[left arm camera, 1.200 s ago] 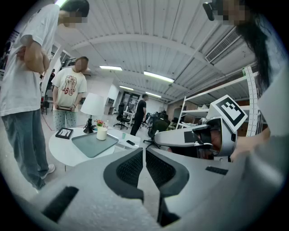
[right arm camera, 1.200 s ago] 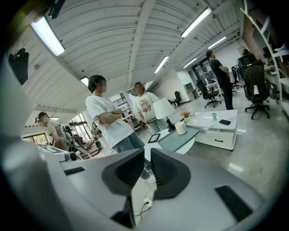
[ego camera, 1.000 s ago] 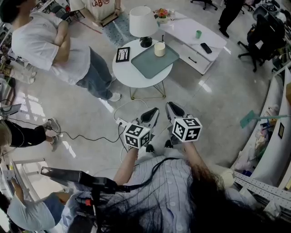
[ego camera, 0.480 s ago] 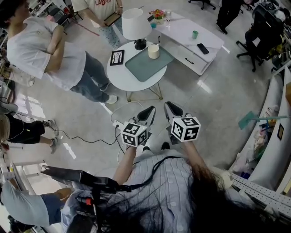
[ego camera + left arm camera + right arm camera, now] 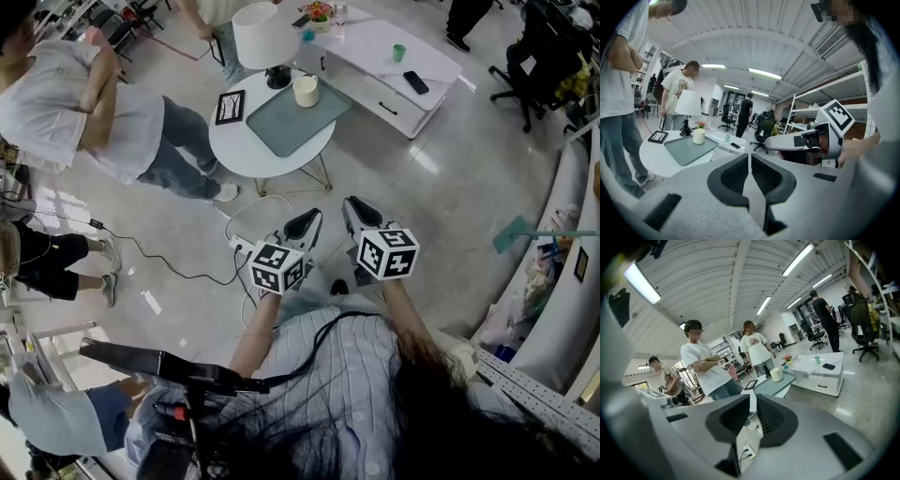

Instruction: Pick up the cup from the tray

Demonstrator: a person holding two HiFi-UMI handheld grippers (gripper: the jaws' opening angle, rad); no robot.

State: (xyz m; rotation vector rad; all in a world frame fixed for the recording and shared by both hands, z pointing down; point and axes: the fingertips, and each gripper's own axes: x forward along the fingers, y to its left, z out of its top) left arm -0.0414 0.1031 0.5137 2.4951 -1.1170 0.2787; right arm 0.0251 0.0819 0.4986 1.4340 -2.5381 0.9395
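1. On the round white surface [image 5: 246, 150], ahead of the grippers: a grey-green tray [image 5: 286, 127], with the cream cup [image 5: 306, 90] upright at its far corner.
2. Just beside the cup, off the tray: the dark base of a table lamp [image 5: 259, 36] with a white shade.
3. Near the left edge of the tray, on the same surface: a small black picture frame [image 5: 230, 107].
4. Held side by side over the floor [image 5: 450, 197]: the left gripper [image 5: 302, 225] and the right gripper [image 5: 358, 214], both well apart from the surface, both pointing toward it and a little downward.
5. In the left gripper view: jaws closed together, the dark pads meeting along one thin line, with nothing gripped. Cup and tray seen far off, to the upper left of the jaws.
6. In the right gripper view: jaws drawn in to a narrow slit, also with nothing gripped. Seen through the slit: an edge of the surface, and lower down a white power strip [image 5: 242, 246] on the floor. Cup seen far off, above the jaws.
7. Beyond the surface: a low white cabinet [image 5: 375, 56] carrying a small green cup [image 5: 398, 52] and a dark phone [image 5: 415, 82].
8. To the left of the surface, standing close to it: a person in a white T-shirt [image 5: 84, 103], arms crossed.
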